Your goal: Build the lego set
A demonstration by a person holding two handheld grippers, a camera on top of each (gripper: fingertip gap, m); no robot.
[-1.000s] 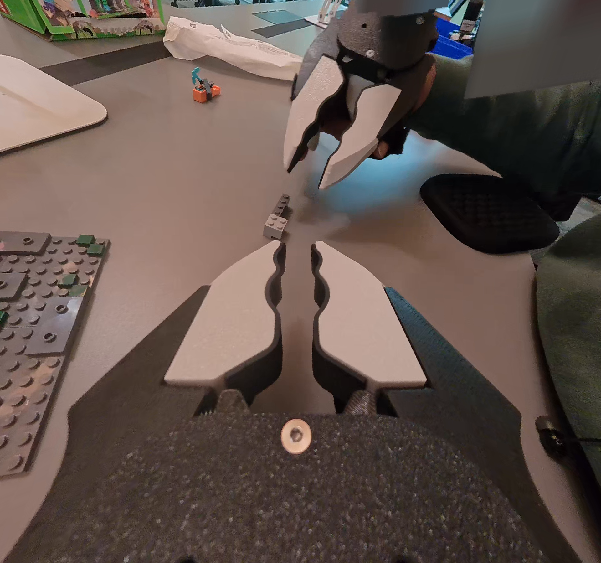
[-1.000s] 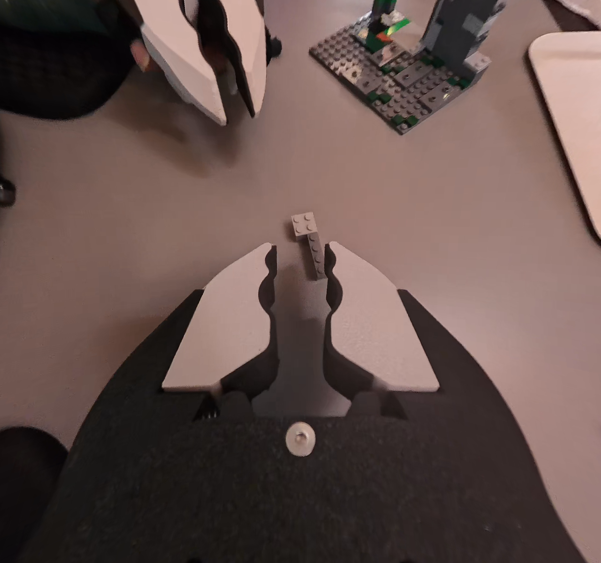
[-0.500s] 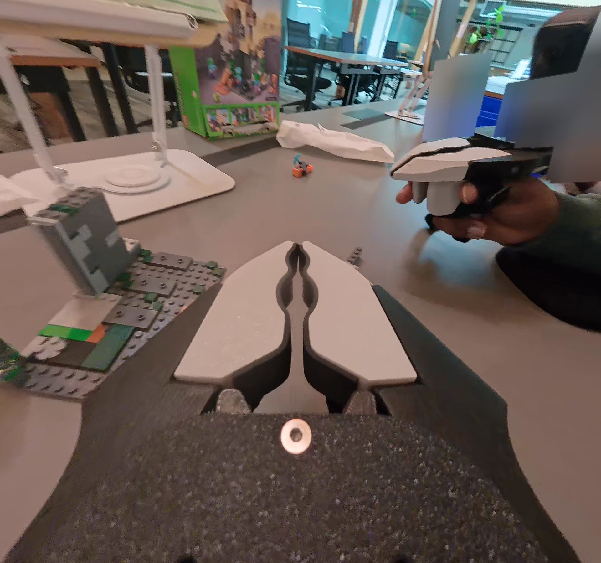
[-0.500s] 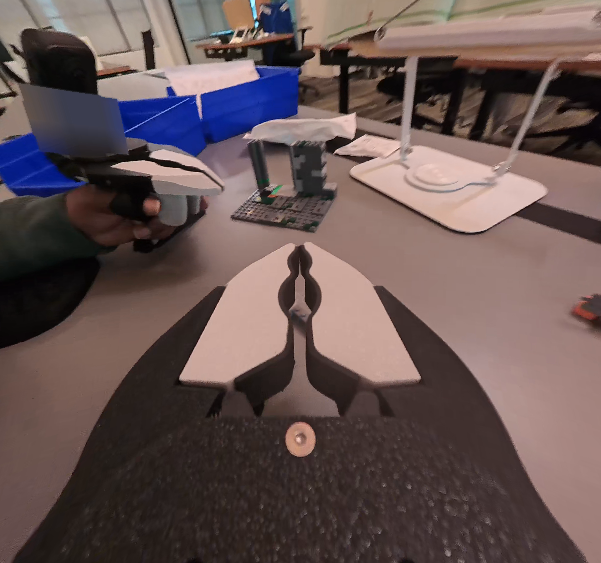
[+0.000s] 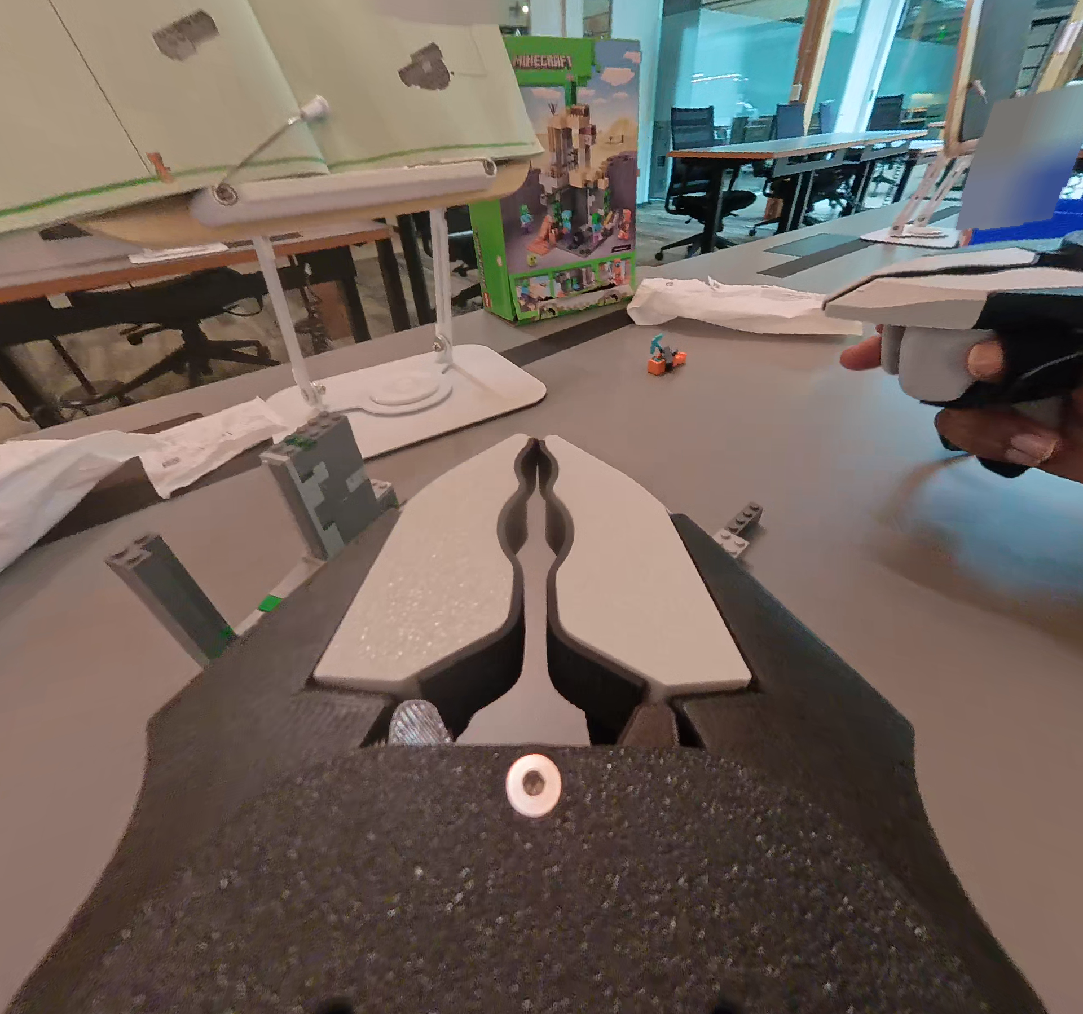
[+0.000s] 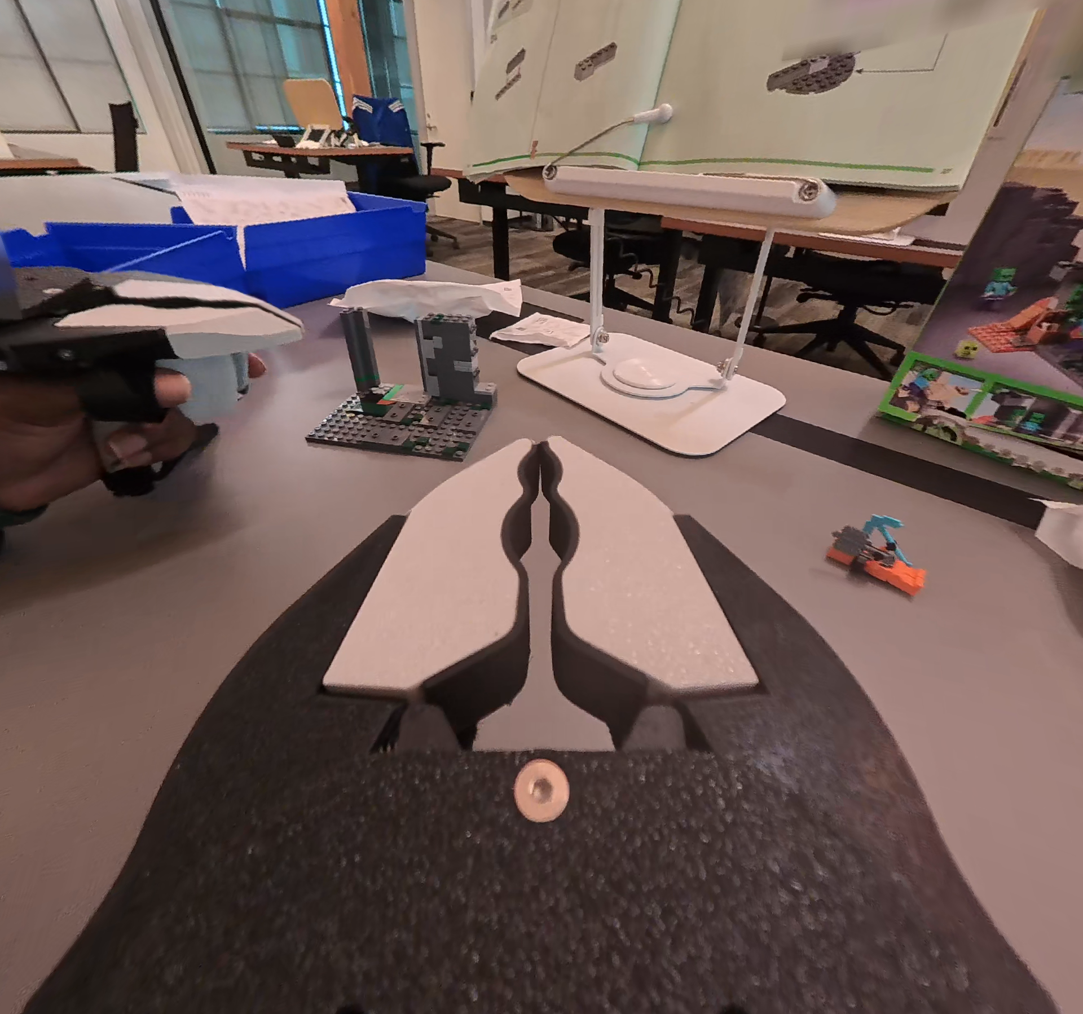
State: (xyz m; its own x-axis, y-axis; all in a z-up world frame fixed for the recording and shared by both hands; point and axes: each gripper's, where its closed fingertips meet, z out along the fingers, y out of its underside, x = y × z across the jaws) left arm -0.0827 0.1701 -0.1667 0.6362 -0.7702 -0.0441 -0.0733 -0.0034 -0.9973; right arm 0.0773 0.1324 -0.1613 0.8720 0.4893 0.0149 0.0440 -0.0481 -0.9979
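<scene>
My left gripper (image 5: 536,447) is shut and empty, held level above the table. A small grey lego piece (image 5: 739,526) lies on the table just right of it. The lego build stands at its left: a grey tower (image 5: 328,488) and a dark column (image 5: 170,593). My right gripper (image 6: 539,447) is shut with nothing between its fingers. It also shows in the left wrist view (image 5: 832,303), held by a hand. The build on its dark baseplate (image 6: 404,429) stands ahead-left of the right gripper, next to my left gripper (image 6: 296,332).
A white book stand (image 6: 650,394) holds the open instruction book (image 6: 762,48) at the back. The green set box (image 5: 565,177) stands behind. A small orange and teal lego figure (image 6: 873,552) lies to the right. Blue bins (image 6: 293,247) and white paper bags (image 5: 732,306) are nearby. About 15 cm separates my left fingertips from my right. The small grey lego piece (image 5: 739,526) is about 12 cm from my right fingertips. Measured from the fingertips, the dark column (image 5: 170,593) is 15 cm or so from the left gripper and 30 cm from the right. It is also in sight in the right wrist view (image 6: 352,335).
Both grippers have tilted up from looking down at the table to level, and both have closed. The grey piece still lies on the table.
</scene>
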